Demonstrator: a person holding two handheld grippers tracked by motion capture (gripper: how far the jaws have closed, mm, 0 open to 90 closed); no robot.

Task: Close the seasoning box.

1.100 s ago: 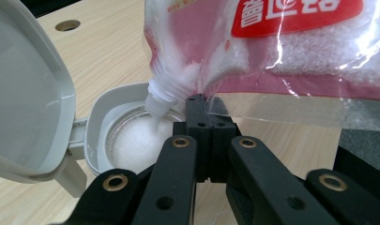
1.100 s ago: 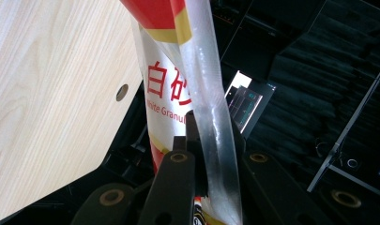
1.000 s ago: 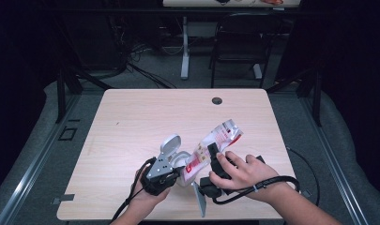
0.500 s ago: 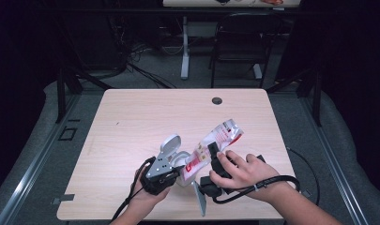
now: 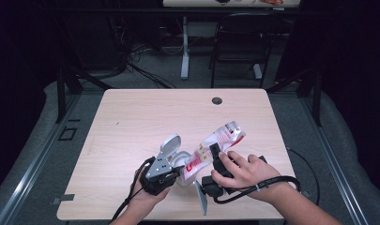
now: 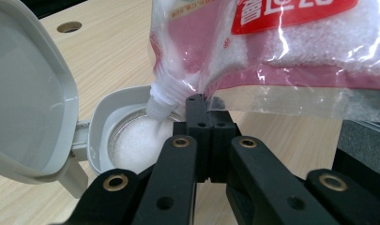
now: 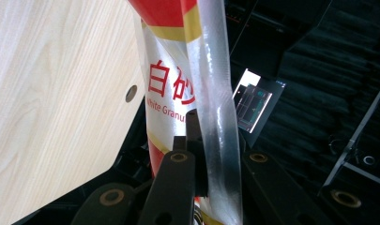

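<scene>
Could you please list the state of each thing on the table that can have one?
Sugar bag: tilted, spout down over the container's mouth, gripped in the right gripper's jaws.
Container: open, white sugar inside.
Container lid: flipped up on its hinge.
Left gripper: jaws closed together, at the container's rim beside the bag's spout.
Right gripper: jaws shut on the bag's edge.
Table: bare apart from these things.

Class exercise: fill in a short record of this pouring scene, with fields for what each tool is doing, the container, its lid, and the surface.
Right tool: shut on the sugar bag, holding it tilted
Bag spout: pointing down into the container
Container: grey rim, white granules inside
Lid: hinged, open
Left tool: jaws together beside the container; grip unclear
Surface: light wooden table
</scene>
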